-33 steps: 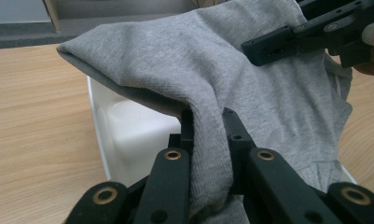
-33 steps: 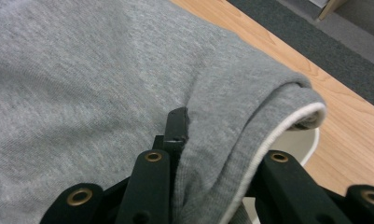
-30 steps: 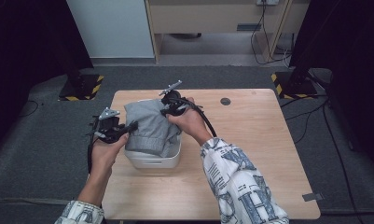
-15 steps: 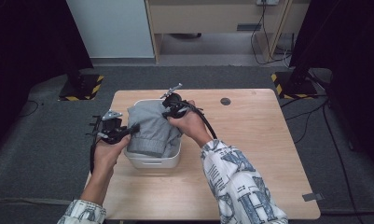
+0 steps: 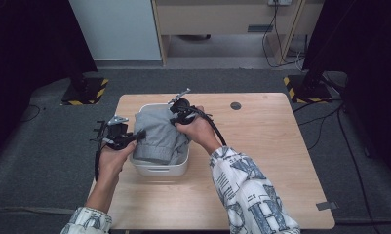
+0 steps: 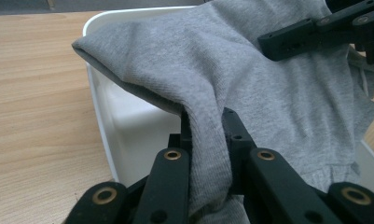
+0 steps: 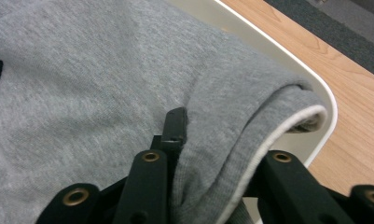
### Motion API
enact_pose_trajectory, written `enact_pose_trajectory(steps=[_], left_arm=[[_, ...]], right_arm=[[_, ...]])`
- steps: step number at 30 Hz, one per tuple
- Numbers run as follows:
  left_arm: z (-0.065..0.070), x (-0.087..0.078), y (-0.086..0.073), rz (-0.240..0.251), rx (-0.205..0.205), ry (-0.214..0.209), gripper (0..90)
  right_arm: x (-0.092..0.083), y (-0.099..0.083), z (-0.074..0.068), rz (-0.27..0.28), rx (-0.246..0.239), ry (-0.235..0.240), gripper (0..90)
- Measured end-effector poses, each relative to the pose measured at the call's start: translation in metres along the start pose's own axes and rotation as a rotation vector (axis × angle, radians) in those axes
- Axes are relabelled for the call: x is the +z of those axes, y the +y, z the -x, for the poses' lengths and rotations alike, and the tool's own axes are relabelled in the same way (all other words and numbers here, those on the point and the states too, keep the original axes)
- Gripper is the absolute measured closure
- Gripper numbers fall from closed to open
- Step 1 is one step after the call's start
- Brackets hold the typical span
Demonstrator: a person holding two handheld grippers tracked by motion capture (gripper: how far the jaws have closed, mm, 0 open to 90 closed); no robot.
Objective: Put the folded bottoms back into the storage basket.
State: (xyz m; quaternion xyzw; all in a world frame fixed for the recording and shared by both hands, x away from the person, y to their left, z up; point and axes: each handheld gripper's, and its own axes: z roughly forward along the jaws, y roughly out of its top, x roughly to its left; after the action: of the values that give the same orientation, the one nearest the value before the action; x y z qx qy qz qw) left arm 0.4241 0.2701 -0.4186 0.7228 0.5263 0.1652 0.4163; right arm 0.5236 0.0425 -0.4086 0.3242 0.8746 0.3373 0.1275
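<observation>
A folded grey garment [image 5: 159, 134] fills a white bin [image 5: 161, 168] on the wooden table [image 5: 261, 161] and bulges over its rim. My left gripper [image 5: 140, 134] comes in from the bin's left. It is shut on a fold of the garment [image 6: 250, 70], pinched between its jaws [image 6: 205, 119] over the bin wall [image 6: 128, 121]. My right gripper [image 5: 176, 119] is at the bin's far right, shut on a thick fold [image 7: 82, 70] by the rim [image 7: 315, 84]. Both grippers' jaws have just been opening slightly, and cloth is still between them. The right gripper's far jaw is hidden under cloth [image 7: 212, 126].
A small black round disc [image 5: 236, 105] lies on the table behind the bin to the right. Bare wood spreads right of and in front of the bin. Yellow-and-black striped stand feet [image 5: 88, 92] sit on the floor beyond the table's far corners.
</observation>
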Motion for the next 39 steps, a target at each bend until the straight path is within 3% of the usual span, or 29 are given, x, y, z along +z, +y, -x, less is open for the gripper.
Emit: enact_pose_trajectory(steps=[2, 5, 7, 13, 21, 39], left_arm=[[-0.002, 0.001, -0.001, 0.013, -0.026, 0.025, 50.8], [-0.004, -0.004, -0.003, 0.038, -0.002, 0.027, 41.7], [-0.006, -0.006, -0.004, 0.057, -0.002, 0.036, 36.7], [-0.008, -0.009, -0.005, 0.075, 0.009, 0.024, 25.0], [-0.006, -0.007, -0.007, 0.065, 0.032, -0.007, 11.1], [0.000, -0.002, -0.006, 0.054, 0.047, -0.039, 4.1]], right_arm=[[0.002, -0.002, 0.001, -0.017, 0.004, 0.002, 43.9], [0.001, -0.006, 0.004, -0.047, 0.012, -0.001, 27.1], [-0.004, -0.009, 0.008, -0.013, 0.026, -0.017, 21.3], [-0.015, -0.015, 0.017, 0.026, 0.055, -0.025, 15.3], [-0.019, -0.019, 0.021, 0.033, 0.083, -0.017, 8.4], [-0.025, -0.027, 0.026, 0.052, 0.098, -0.013, 7.1]])
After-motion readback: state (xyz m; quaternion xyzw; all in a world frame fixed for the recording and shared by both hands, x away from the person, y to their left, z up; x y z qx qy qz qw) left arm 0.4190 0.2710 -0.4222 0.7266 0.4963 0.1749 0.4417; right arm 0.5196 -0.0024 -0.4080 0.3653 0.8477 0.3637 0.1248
